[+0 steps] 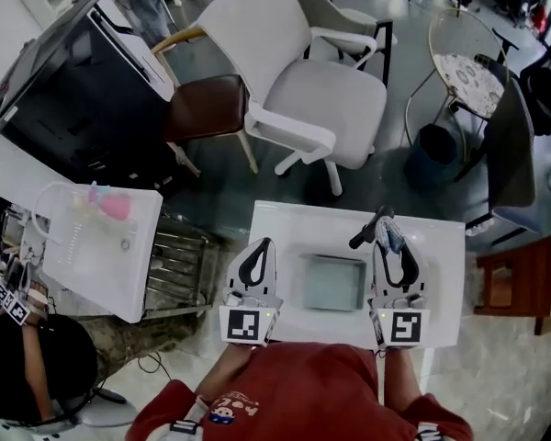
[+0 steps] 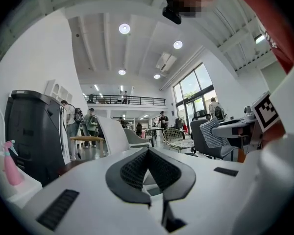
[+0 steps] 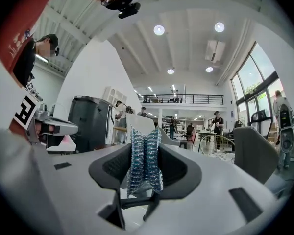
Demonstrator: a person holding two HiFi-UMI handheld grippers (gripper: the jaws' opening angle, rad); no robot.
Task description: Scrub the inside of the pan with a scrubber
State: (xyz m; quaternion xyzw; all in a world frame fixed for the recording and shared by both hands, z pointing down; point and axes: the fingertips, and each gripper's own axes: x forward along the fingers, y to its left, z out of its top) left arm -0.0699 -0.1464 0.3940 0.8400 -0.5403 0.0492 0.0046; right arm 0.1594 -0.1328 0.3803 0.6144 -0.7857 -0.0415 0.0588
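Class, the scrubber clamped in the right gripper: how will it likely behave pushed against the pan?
The scrubber looks like woven mesh, pinched narrow between the right gripper's jaws, so it is probably soft and springy. It seems light, and would likely flatten against the pan.

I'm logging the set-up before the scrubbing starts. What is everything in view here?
pan: one, grey, square, middle of the table
table: one, white, in front of the person
scrubber: one, blue-silver, in the right claw
armchair: one, white, beyond the table
chair: one, brown seat, left of the armchair
machine: one, black, far left
spray bottle: one, pink, on the side table
side table: one, white, left
bin: one, dark blue, floor at right
left claw: shut, empty, left of the pan
right claw: shut on the scrubber, right of the pan
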